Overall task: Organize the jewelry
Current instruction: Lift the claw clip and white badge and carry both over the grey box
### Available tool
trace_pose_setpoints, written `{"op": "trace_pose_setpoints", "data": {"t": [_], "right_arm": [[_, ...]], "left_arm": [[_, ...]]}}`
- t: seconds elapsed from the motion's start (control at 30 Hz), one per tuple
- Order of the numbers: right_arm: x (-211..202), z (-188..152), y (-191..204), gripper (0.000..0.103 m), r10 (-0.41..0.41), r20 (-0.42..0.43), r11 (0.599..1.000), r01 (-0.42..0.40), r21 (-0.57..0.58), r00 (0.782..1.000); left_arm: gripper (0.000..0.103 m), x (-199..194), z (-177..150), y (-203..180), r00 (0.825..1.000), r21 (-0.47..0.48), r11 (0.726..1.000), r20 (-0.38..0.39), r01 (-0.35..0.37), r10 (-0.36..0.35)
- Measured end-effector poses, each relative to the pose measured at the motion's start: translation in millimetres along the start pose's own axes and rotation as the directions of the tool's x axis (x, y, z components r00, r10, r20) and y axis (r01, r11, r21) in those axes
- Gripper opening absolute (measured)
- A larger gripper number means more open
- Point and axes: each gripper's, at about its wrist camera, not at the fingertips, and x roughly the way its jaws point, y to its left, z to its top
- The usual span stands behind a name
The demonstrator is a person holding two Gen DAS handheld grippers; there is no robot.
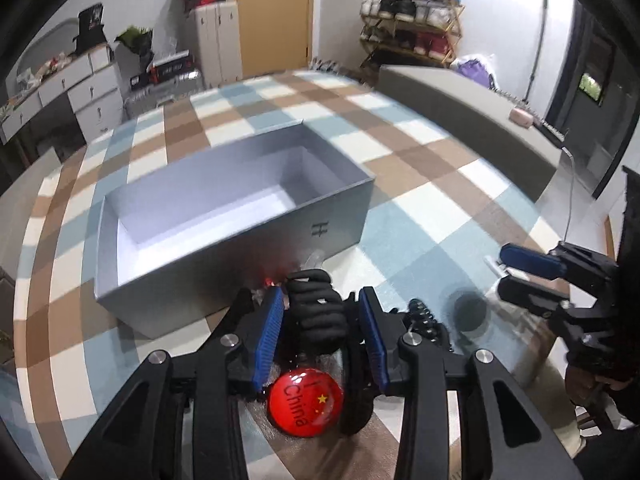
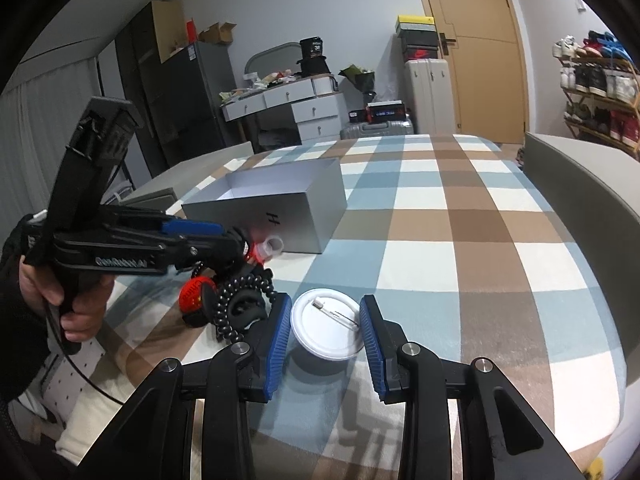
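Observation:
An open silver box (image 1: pixel 224 216) stands on the checked tablecloth; it also shows in the right wrist view (image 2: pixel 272 208). My left gripper (image 1: pixel 320 328) is open, its blue pads either side of a black coiled hair tie (image 1: pixel 318 312), above a red "China" badge (image 1: pixel 306 402). My right gripper (image 2: pixel 324 336) is open around a white pin badge (image 2: pixel 326 328) lying face down. In the right wrist view the left gripper (image 2: pixel 200 236) sits over a pile of a black beaded bracelet (image 2: pixel 240 284), the red badge (image 2: pixel 194 296) and a clear ring (image 2: pixel 272 246).
The checked table (image 2: pixel 460 240) stretches ahead and right. A grey chair back (image 2: pixel 580 184) borders its right side. A white drawer desk (image 2: pixel 304 108), suitcases and a shoe rack (image 2: pixel 596 80) stand beyond. The right gripper (image 1: pixel 520 276) shows at the right in the left wrist view.

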Motion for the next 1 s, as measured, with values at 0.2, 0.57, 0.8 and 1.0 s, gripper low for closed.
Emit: {"op": "trace_pose_setpoints", "data": {"t": [0.2, 0.57, 0.8, 1.0], "right_arm": [[-2, 11, -3, 0.034, 0.022, 0.024, 0.999, -0.023, 0.035, 0.999], [1, 63, 10, 0.034, 0.160, 0.091, 0.983, -0.167, 0.078, 0.983], [28, 106, 23, 0.034, 0.238, 0.109, 0.968, -0.245, 0.062, 0.965], [67, 131, 29, 0.034, 0.252, 0.059, 0.965, -0.255, 0.054, 0.966]], "left_arm": [[0.027, -9, -3, 0, 1.000, 0.000, 1.000, 0.007, -0.022, 0.022], [0.027, -60, 14, 10, 0.988, -0.034, 0.999, 0.153, 0.015, -0.010], [0.027, -64, 36, 35, 0.973, -0.079, 0.997, 0.228, -0.011, 0.029], [0.027, -43, 49, 64, 0.975, -0.137, 0.991, 0.219, -0.008, 0.038]]}}
